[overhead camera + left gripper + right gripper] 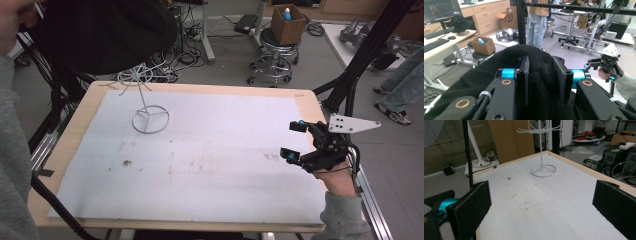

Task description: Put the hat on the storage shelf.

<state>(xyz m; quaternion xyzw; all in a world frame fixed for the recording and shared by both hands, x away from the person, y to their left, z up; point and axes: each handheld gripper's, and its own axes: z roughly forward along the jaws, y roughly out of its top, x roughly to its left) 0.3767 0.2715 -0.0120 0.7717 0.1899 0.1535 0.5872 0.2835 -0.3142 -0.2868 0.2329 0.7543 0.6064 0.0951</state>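
Left claw clamped on a black fabric cap, cloth bunched between the two jaws and bulging round them. In the high view, cap held aloft over the desk's far left corner, hanging just above the top arms of a white wire stand; touching those arms or not, cannot tell. Stand upright on its ring base near the far left corner of the desk, pole rising from the middle of the ring. Right claw at the right edge of the desk, held in a hand coming from the near right, jaws spread wide with nothing between them. Same stand seen ahead between those wide jaws in the right gripper view, well apart from them. White sheet covering most of the desk, lightly stained near the middle.
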